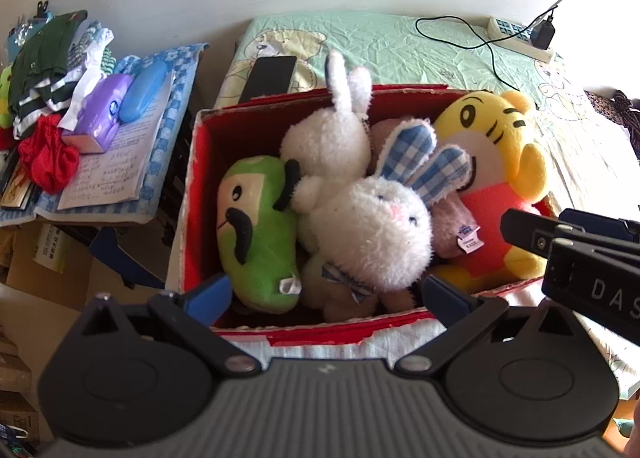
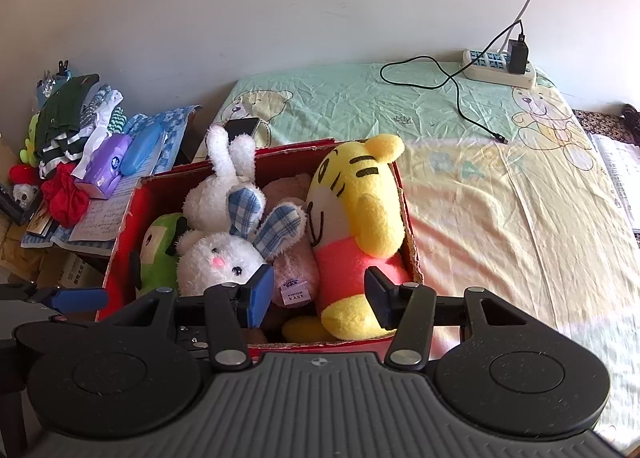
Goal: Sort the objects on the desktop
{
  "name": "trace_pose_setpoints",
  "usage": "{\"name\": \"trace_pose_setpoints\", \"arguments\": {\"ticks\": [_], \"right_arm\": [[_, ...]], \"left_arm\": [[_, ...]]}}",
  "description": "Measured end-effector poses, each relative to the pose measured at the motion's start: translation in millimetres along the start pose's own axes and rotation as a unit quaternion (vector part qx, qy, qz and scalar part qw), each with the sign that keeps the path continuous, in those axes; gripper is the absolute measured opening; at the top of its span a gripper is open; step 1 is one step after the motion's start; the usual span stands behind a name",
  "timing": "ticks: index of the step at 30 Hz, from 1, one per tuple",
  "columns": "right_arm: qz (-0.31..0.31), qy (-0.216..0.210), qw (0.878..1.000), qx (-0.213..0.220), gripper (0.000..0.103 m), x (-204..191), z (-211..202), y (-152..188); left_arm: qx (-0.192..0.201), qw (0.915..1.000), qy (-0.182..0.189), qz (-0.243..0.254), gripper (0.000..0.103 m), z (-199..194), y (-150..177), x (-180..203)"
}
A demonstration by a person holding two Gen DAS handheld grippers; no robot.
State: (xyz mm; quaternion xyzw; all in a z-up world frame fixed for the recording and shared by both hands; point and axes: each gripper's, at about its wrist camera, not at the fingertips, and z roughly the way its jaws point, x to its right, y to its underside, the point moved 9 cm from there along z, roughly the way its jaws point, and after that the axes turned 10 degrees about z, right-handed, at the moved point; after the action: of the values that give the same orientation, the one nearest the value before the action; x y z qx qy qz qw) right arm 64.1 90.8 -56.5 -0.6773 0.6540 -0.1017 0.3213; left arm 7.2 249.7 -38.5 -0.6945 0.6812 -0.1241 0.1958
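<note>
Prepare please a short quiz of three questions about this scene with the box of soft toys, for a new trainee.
1. True or false: the yellow tiger plush lies on the bedsheet, outside the red box.
2. Multiple choice: what is plugged into the power strip? A) a black charger B) a lamp C) nothing
3. Fill the gap: the ears of the white rabbit have a blue and white ____ lining.

Key
1. False. The tiger sits inside the box, at the side near the bedsheet.
2. A. The black charger stands in the strip and its cable runs over the sheet.
3. Checked. Both the left tongs and the right tongs are open and hold nothing.
</note>
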Motion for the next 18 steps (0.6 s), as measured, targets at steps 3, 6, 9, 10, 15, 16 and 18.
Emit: {"name": "trace_pose_setpoints", "arguments": {"ticks": [3, 6, 9, 10, 15, 16, 18], "right_arm": [[0.000, 0.003, 1.000, 0.003, 0.053, 2.9, -2.9, -0.1], [-0.001, 0.009, 1.000, 0.007, 0.053, 7.1, -5.4, -0.2], [0.004, 0.013, 1.000, 0.007, 0.053, 11.8, -6.3, 0.3], [0.005, 0.014, 1.000, 0.007, 0.053, 12.7, -6.3, 1.0], [0.007, 0.020, 1.000, 0.007, 0.053, 18.3, -7.6, 3.4], [0.007, 0.021, 1.000, 0.007, 0.053, 19.5, -8.0, 3.2], [0.009, 0.022, 1.000, 0.008, 0.053, 21.7, -8.6, 3.0]], "left_arm": [[-0.002, 0.9999, 0.010, 0.003, 0.102, 1.2, 1.6, 6.5], [-0.002, 0.9999, 0.014, 0.009, 0.102, 1.2, 2.8, 13.5], [0.000, 0.9997, 0.017, 0.015, 0.102, 1.0, 2.8, 18.5], [0.001, 0.9997, 0.019, 0.016, 0.102, 1.2, 2.5, 19.9], [0.001, 0.9994, 0.026, 0.021, 0.102, 4.0, 2.3, 26.9], [0.000, 0.9994, 0.028, 0.022, 0.102, 4.4, 2.3, 28.3], [0.000, 0.9993, 0.030, 0.024, 0.102, 5.0, 2.3, 31.3]]}}
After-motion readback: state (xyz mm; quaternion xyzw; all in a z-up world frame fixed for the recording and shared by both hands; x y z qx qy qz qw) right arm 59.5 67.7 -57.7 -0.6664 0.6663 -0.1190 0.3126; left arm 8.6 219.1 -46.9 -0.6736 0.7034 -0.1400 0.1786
